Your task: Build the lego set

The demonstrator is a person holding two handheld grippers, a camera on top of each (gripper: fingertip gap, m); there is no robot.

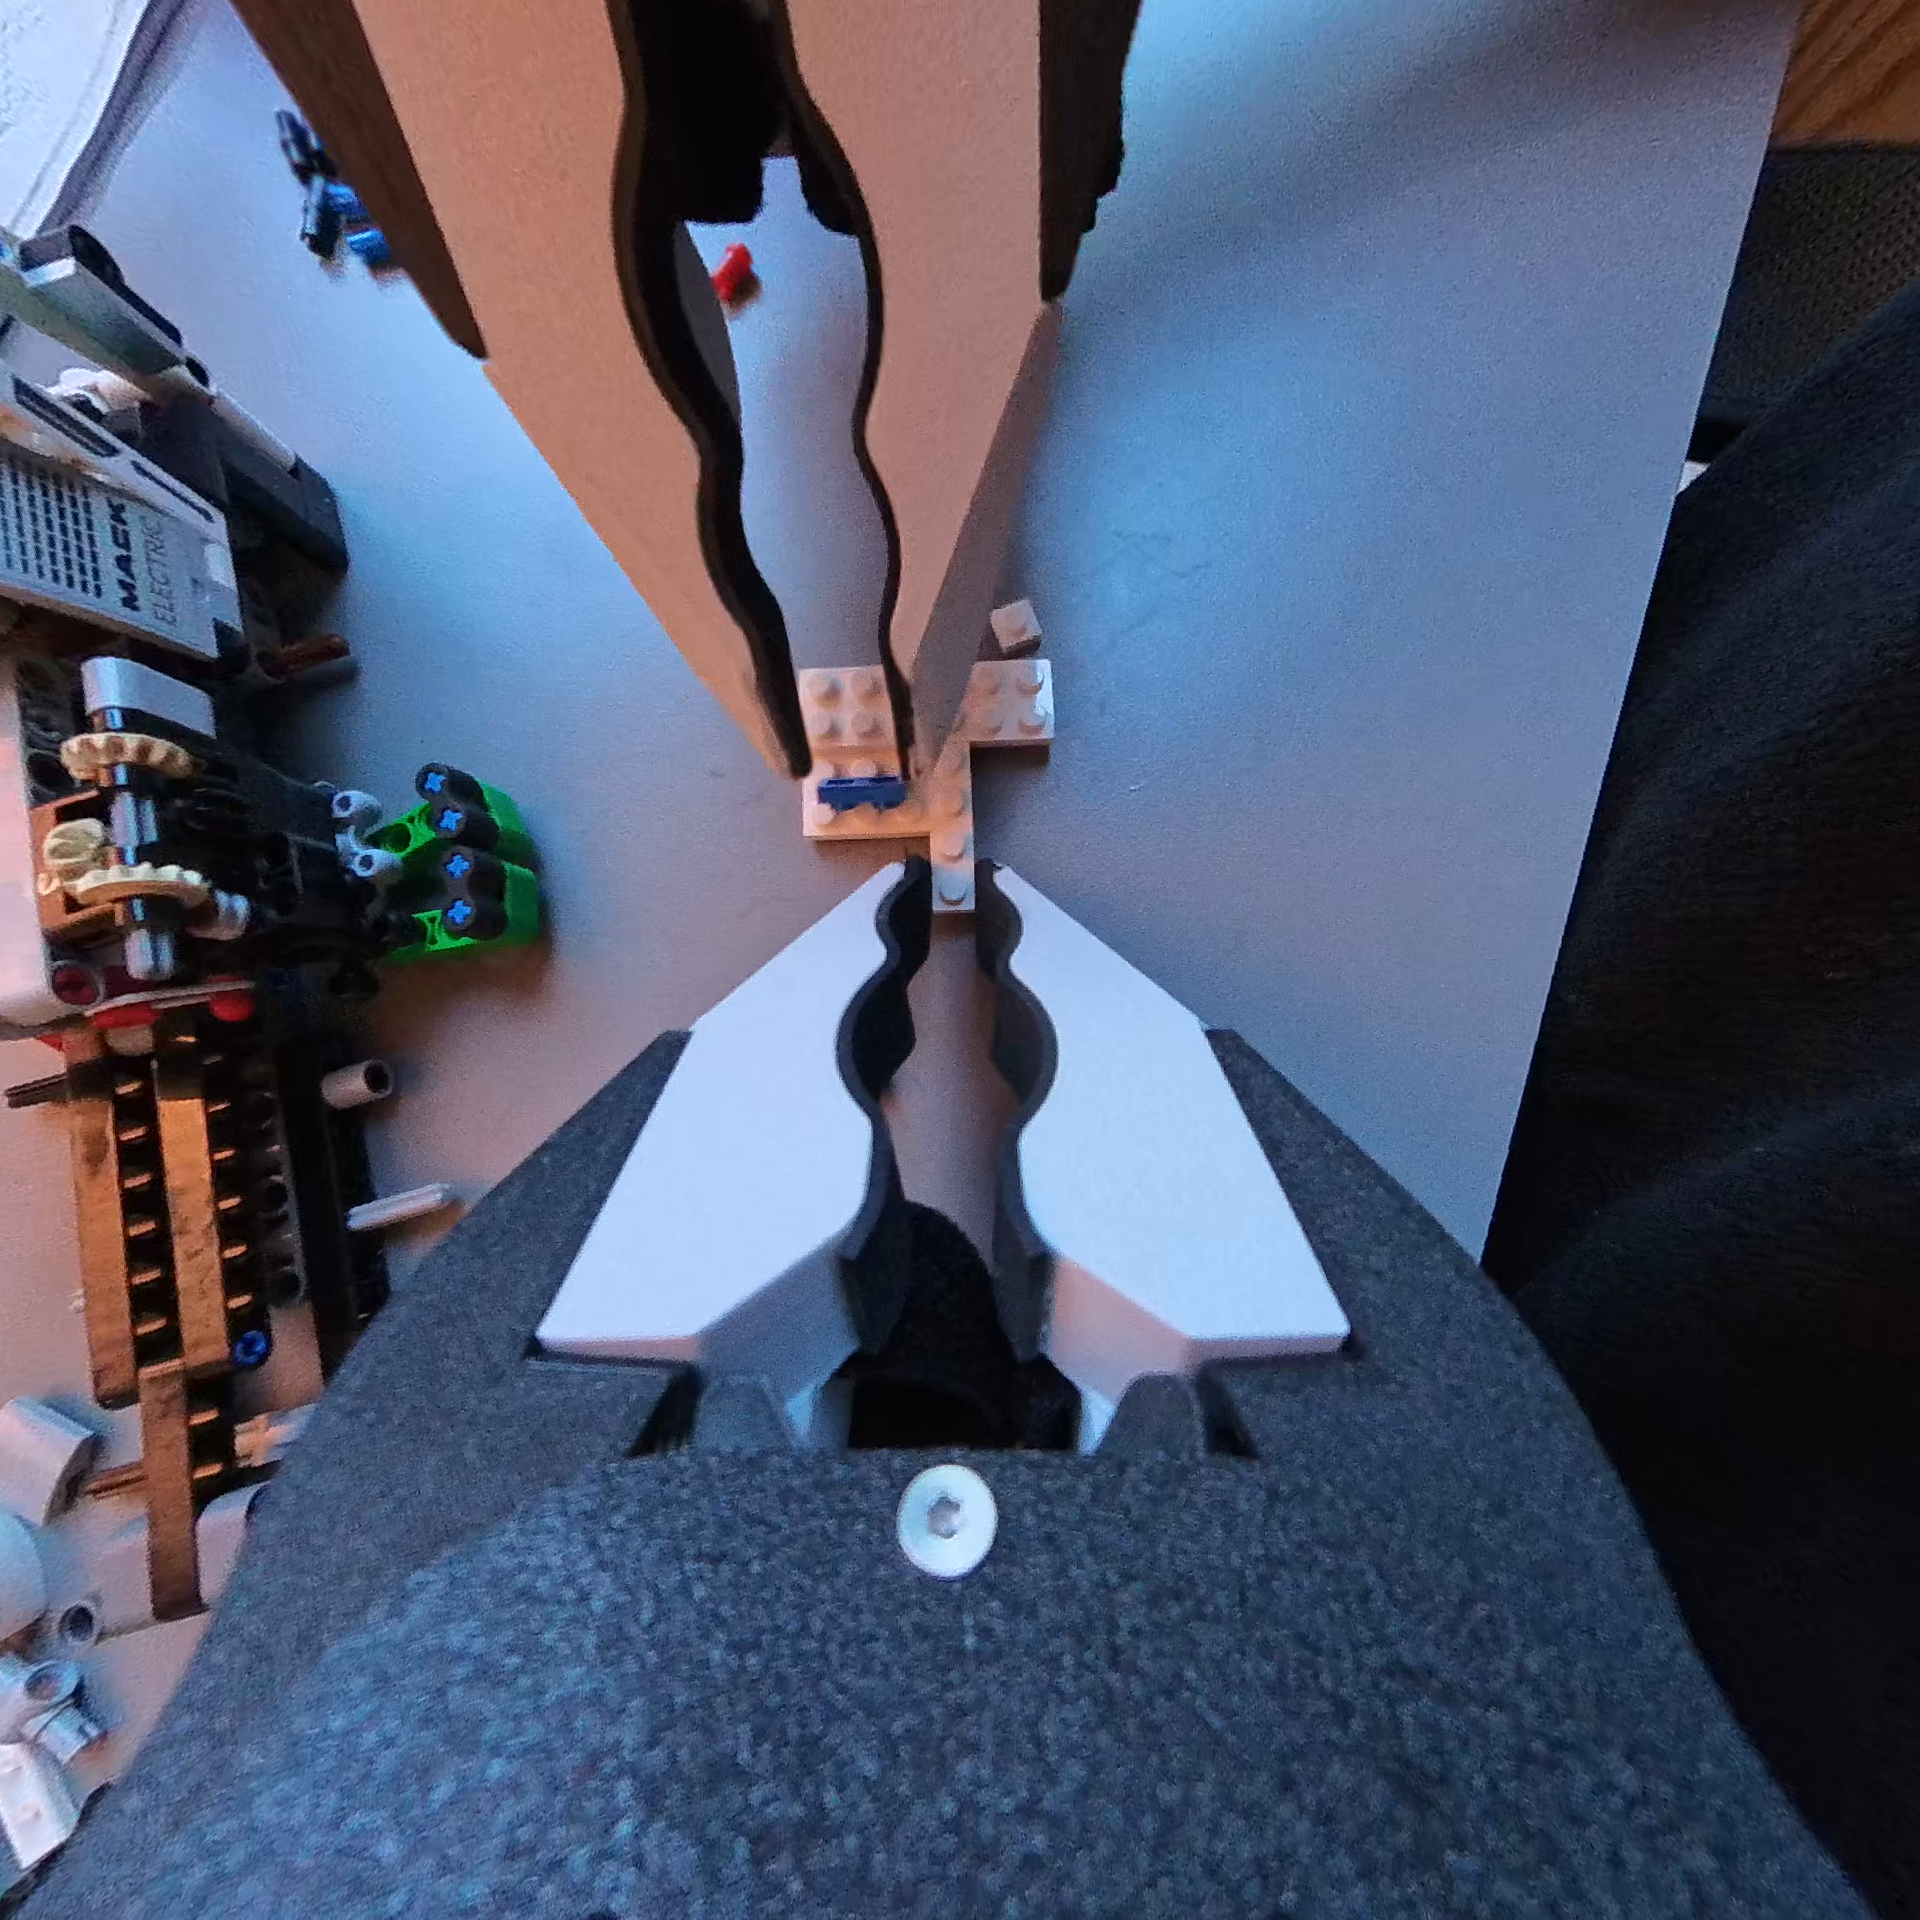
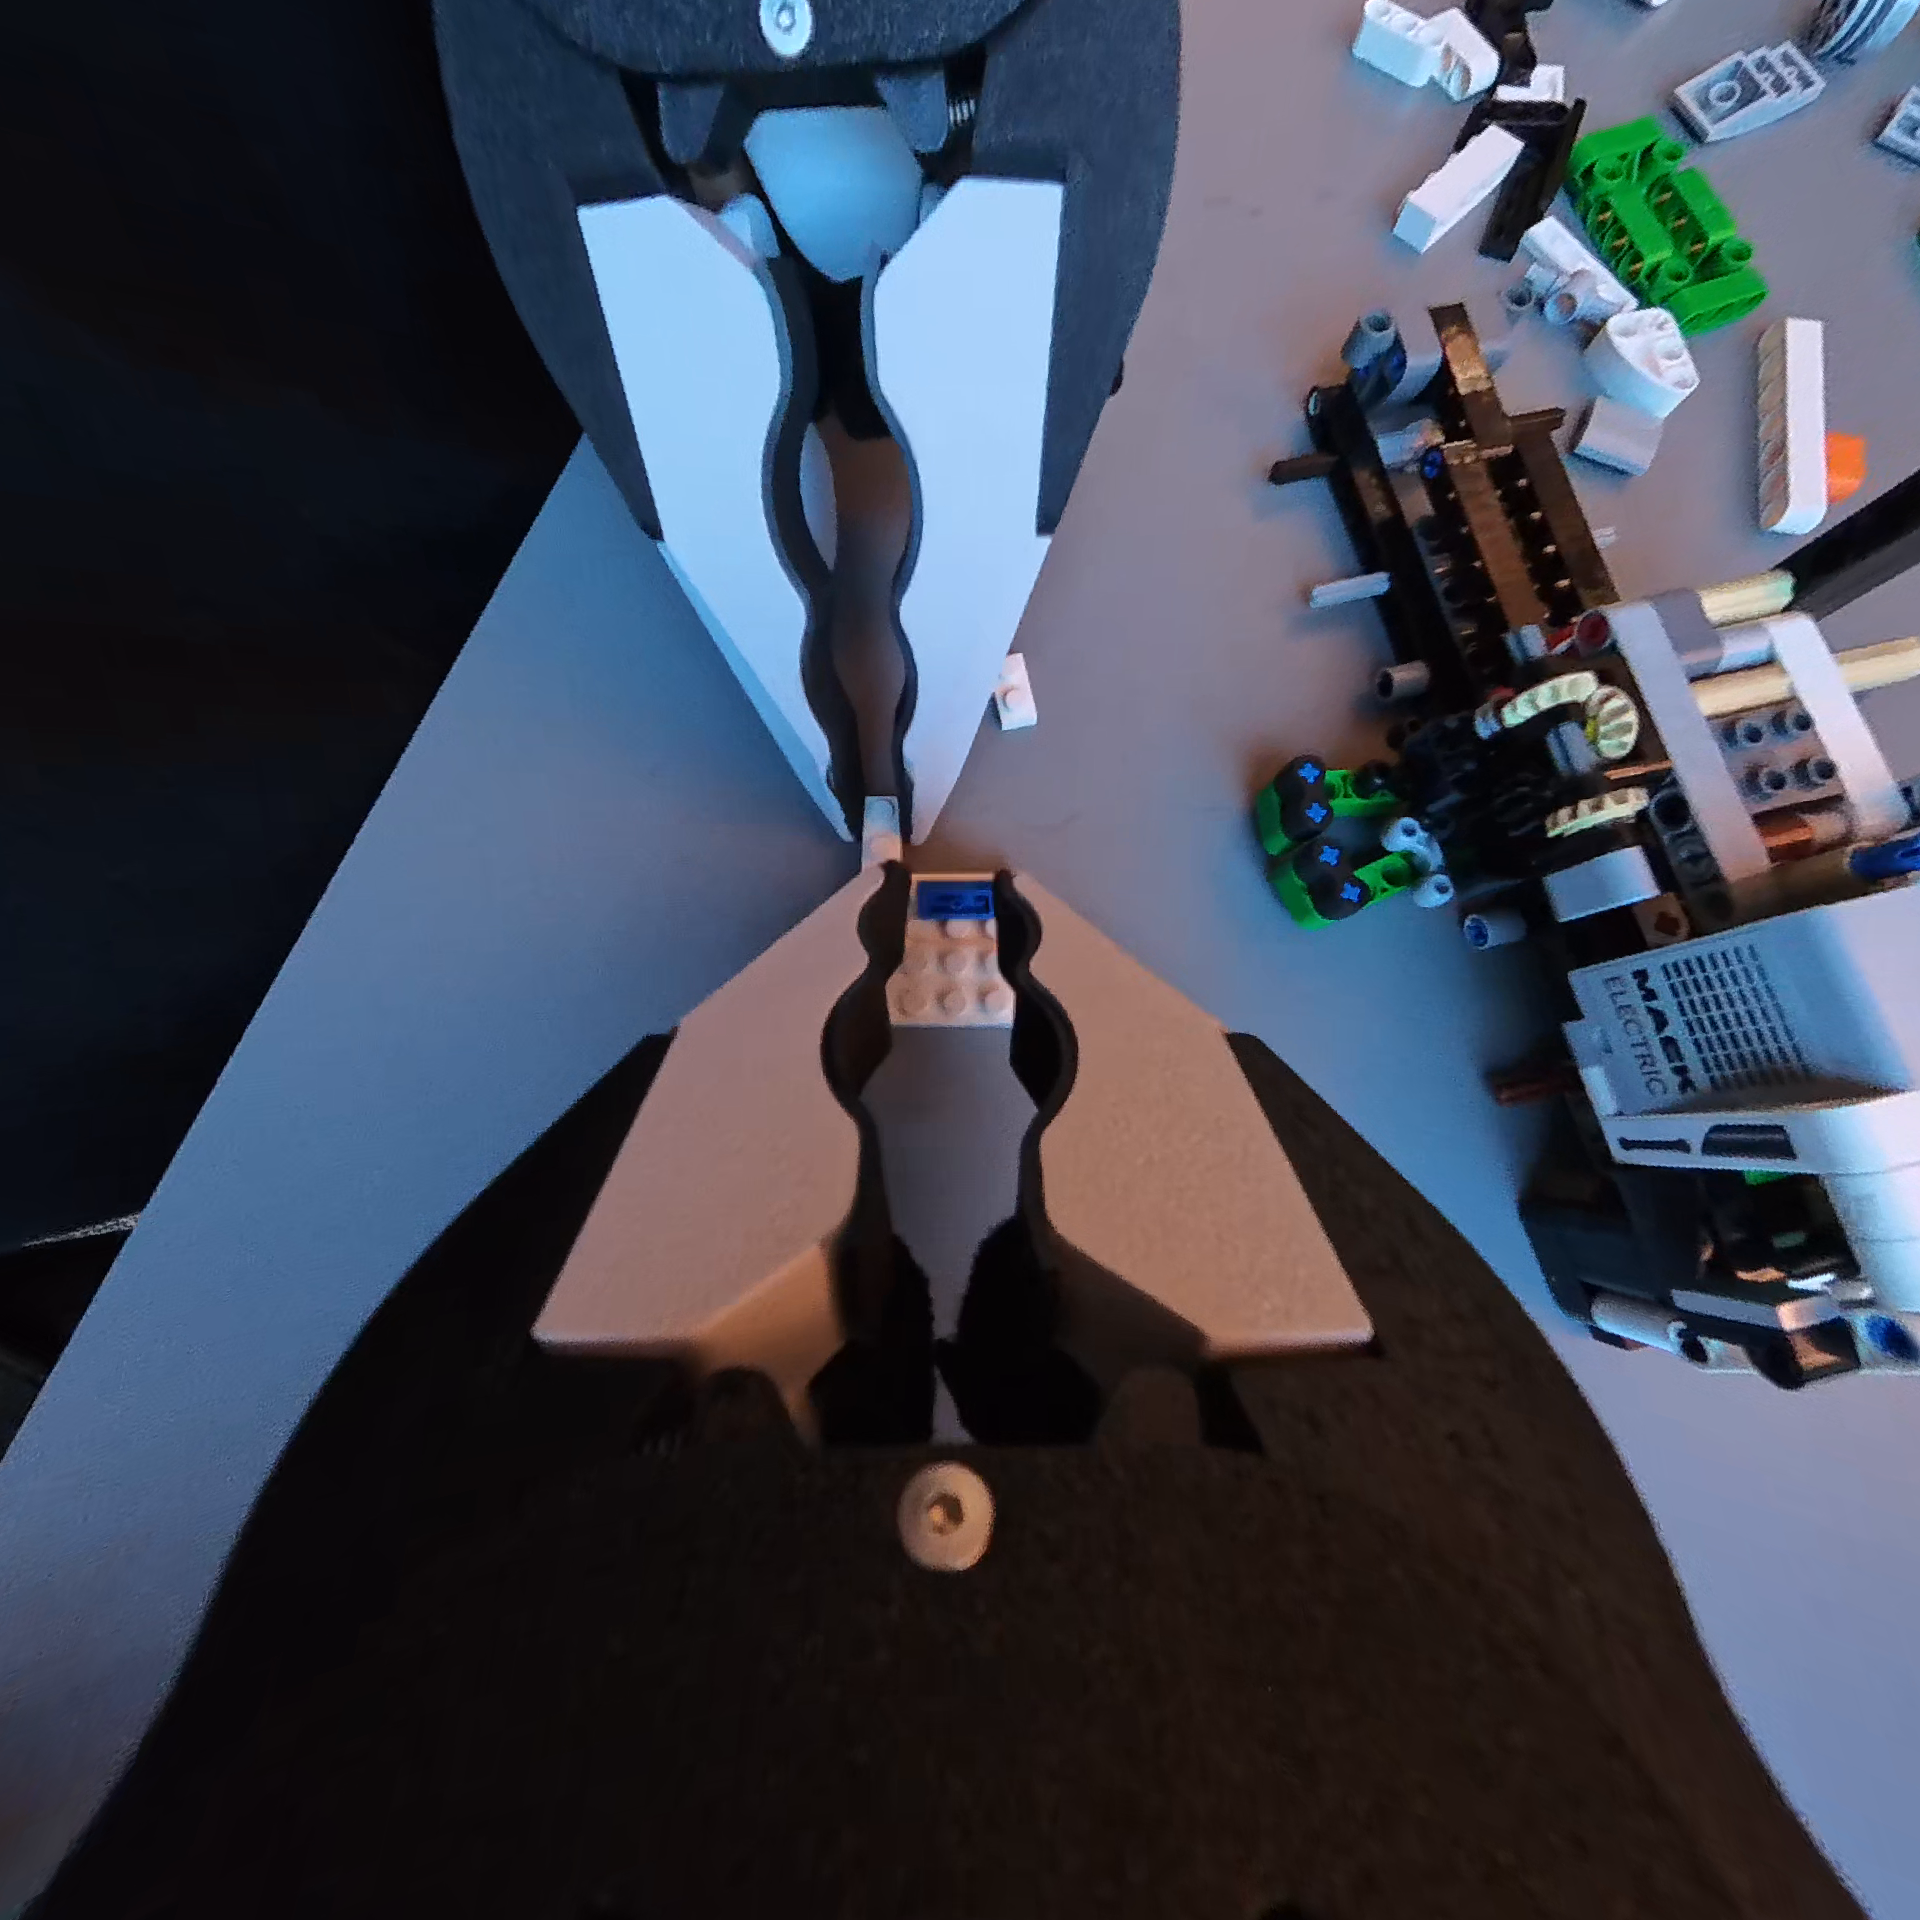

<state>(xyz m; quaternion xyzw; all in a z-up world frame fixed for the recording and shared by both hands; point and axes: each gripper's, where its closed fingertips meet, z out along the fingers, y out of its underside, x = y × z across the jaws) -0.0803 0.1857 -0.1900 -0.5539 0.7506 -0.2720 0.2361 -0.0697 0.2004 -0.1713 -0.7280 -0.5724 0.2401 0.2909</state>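
Left gripper pinches the narrow white plate strip of the small white plate assembly on the grey table; the right gripper clamps its opposite end.

Right gripper grips the studded white plate carrying a blue piece; the truck model sits well apart.

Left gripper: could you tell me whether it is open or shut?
Shut: the left gripper clamps the end of the narrow white plate between its fingertips.
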